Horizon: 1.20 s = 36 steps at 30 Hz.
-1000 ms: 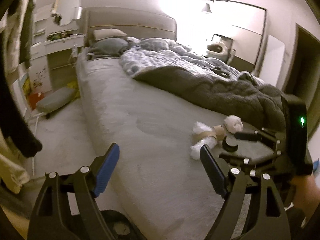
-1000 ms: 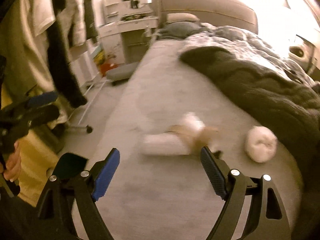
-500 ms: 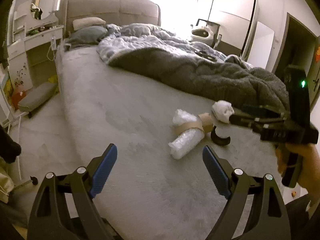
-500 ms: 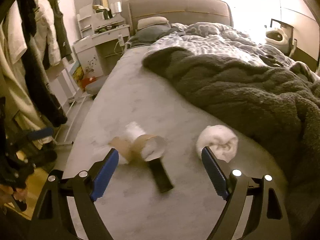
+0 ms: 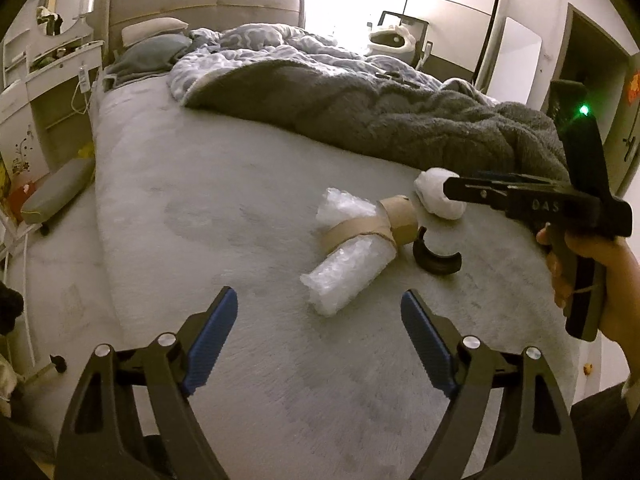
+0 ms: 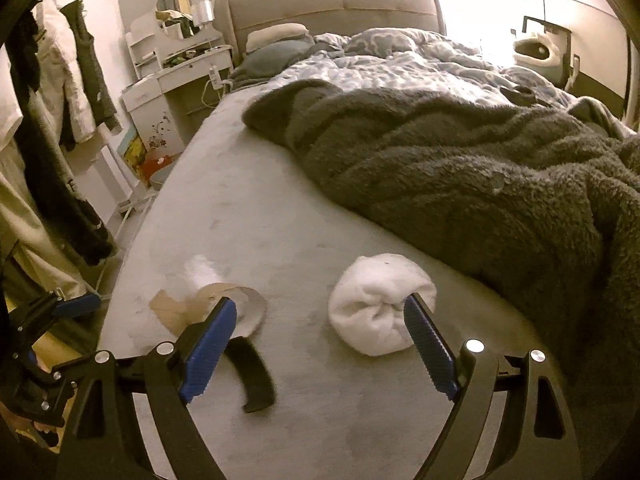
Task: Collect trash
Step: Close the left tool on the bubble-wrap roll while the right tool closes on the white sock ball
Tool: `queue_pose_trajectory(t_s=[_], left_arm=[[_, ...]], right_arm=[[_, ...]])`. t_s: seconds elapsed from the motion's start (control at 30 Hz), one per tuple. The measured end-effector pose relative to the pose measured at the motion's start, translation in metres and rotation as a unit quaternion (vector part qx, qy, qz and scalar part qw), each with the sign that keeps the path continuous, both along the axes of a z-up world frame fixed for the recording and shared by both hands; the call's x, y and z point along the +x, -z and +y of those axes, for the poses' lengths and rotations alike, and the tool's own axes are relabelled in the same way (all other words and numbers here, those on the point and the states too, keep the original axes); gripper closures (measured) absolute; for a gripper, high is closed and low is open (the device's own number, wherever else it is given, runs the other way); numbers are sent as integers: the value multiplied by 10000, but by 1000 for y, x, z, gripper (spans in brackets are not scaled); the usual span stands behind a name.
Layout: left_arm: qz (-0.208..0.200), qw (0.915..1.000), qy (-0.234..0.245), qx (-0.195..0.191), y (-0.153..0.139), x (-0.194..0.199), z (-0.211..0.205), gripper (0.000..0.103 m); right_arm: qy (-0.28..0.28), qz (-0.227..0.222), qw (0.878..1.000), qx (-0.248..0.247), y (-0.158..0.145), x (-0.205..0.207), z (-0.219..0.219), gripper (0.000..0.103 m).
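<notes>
Grey bed point(image 5: 224, 208), bare near side: bubble-wrap roll point(image 5: 352, 256) taped in brown; white wad point(image 6: 380, 304) just right of it; black curved strip point(image 6: 252, 376) between. I hold my left hand-held gripper point(image 5: 320, 328) and right hand-held gripper point(image 6: 320, 332) open, both empty.
</notes>
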<state>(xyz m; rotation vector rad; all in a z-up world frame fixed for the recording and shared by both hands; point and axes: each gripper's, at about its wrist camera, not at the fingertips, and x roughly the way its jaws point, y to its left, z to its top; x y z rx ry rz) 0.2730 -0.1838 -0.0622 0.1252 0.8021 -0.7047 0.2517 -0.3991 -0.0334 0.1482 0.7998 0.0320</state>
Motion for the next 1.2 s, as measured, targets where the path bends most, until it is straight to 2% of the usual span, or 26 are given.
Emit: queue_pose_trajectory(t_s=[0.27, 0.47, 0.6, 0.7, 0.83, 1.2], left_arm=[[271, 9995, -60, -173, 10, 15, -9, 27], [394, 9992, -43, -58, 20, 22, -22, 39], [561, 9982, -54, -186, 25, 29, -25, 57], [622, 9980, 18, -139, 27, 29, -31, 64], [649, 9978, 57, -92, 28, 27, -34, 66], [812, 9963, 211, -181, 19, 21, -32, 67]], right_arm=[[227, 56, 9997, 111, 8, 5, -15, 16], [337, 107, 9992, 198, 16, 8, -28, 16], [325, 112, 9993, 177, 17, 9, -32, 16], [359, 124, 9991, 214, 19, 8, -36, 16], [420, 171, 9987, 225, 22, 11, -41, 11], [441, 407, 9982, -82, 36, 26, -35, 10]])
